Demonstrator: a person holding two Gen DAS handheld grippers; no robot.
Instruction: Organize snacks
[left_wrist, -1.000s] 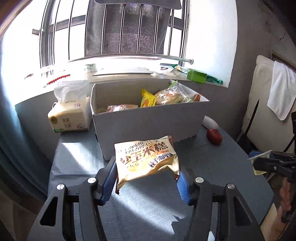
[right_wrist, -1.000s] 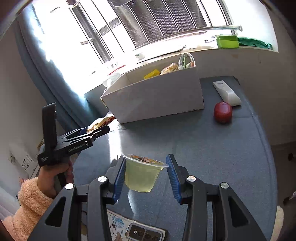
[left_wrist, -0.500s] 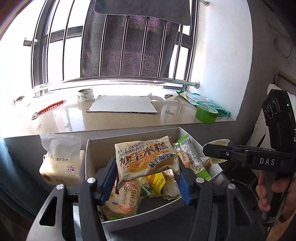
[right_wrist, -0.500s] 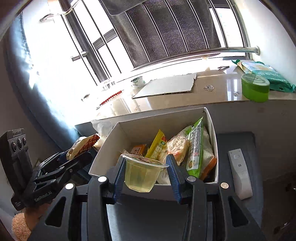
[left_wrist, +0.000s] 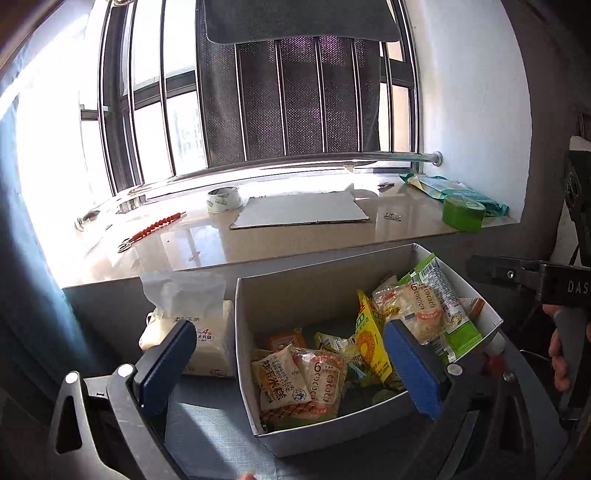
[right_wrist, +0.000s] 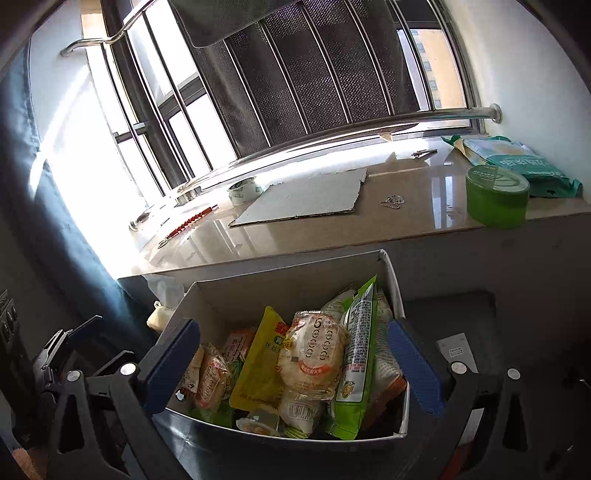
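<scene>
A white cardboard box (left_wrist: 332, 434) (right_wrist: 207, 291) on the grey table holds several snack packets. The rice cake packet (left_wrist: 279, 382) lies at its front left, and the jelly cup (right_wrist: 260, 419) lies on its side at the front. My left gripper (left_wrist: 291, 369) is open and empty above the box's front left corner. My right gripper (right_wrist: 291, 369) is open and empty above the box's front edge. The right gripper also shows at the right edge of the left wrist view (left_wrist: 491, 269), and the left gripper at the left edge of the right wrist view (right_wrist: 79, 343).
A tissue pack (left_wrist: 207, 332) stands left of the box. A white remote (right_wrist: 456, 350) lies on the table right of it. The windowsill behind holds a cardboard sheet (left_wrist: 299, 210), a tape roll (left_wrist: 223, 199) and a green tin (right_wrist: 496, 197).
Both grippers have opened. The rice cake packet has dropped from the left gripper into the box, and the jelly cup from the right gripper into the box.
</scene>
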